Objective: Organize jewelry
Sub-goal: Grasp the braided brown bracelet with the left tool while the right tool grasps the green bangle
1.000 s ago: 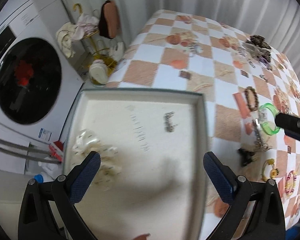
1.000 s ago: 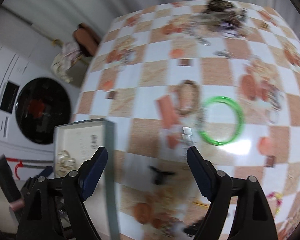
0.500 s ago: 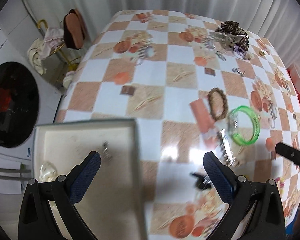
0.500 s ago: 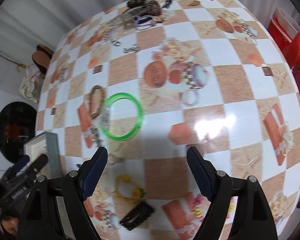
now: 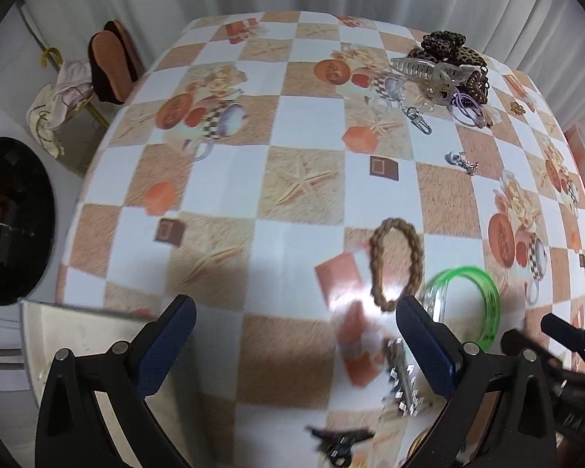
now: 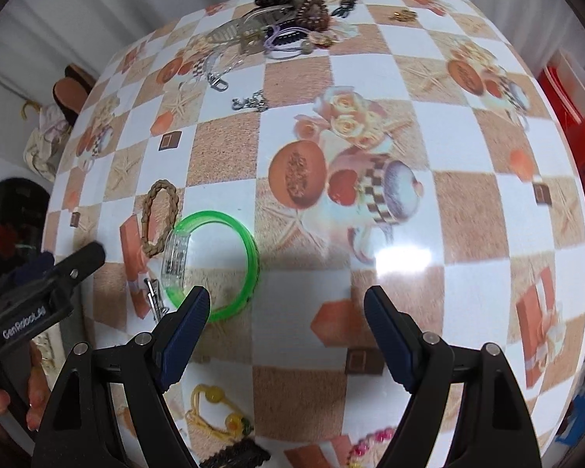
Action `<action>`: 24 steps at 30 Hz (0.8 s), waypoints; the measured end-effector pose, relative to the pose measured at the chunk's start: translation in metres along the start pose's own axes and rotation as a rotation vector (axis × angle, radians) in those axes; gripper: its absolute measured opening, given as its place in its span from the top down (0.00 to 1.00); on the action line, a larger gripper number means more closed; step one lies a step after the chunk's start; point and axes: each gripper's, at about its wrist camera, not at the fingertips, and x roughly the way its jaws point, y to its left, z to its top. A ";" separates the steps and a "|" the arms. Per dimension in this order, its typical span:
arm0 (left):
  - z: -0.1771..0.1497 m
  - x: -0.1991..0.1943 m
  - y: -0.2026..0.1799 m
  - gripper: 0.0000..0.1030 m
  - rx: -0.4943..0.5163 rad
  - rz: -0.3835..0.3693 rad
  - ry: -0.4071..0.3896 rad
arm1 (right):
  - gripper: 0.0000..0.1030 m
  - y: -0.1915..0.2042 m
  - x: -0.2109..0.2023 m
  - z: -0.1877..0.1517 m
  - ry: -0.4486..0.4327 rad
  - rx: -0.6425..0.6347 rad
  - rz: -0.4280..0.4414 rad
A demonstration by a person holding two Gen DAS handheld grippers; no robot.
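Observation:
My left gripper [image 5: 296, 335] is open and empty above the table's near edge, with the grey tray [image 5: 74, 327] under its left finger. A braided tan bracelet [image 5: 396, 261] and a green bangle [image 5: 472, 304] lie just ahead on the right. A rhinestone hair clip [image 5: 403, 378] and a small black clip [image 5: 341, 438] lie near the right finger. My right gripper [image 6: 286, 314] is open and empty, its left finger close to the green bangle [image 6: 218, 265]. The braided bracelet [image 6: 160, 214] lies left of the bangle.
A pile of hair claws, scrunchies and chains [image 5: 444, 74] sits at the table's far side. A yellow beaded piece [image 6: 214, 409], a black barrette [image 6: 238, 454] and pink beads [image 6: 370, 442] lie near the front edge. A washing machine door [image 5: 7, 218] and a stand with slippers [image 5: 109, 62] are on the left.
My left gripper has swung right from over the tray to over the table, toward the bracelet and bangle. My right gripper has moved closer to the green bangle.

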 end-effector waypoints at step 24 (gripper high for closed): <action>0.019 0.035 -0.042 0.44 0.113 -0.057 0.021 | 0.69 0.050 0.029 0.001 -0.038 -0.267 -0.145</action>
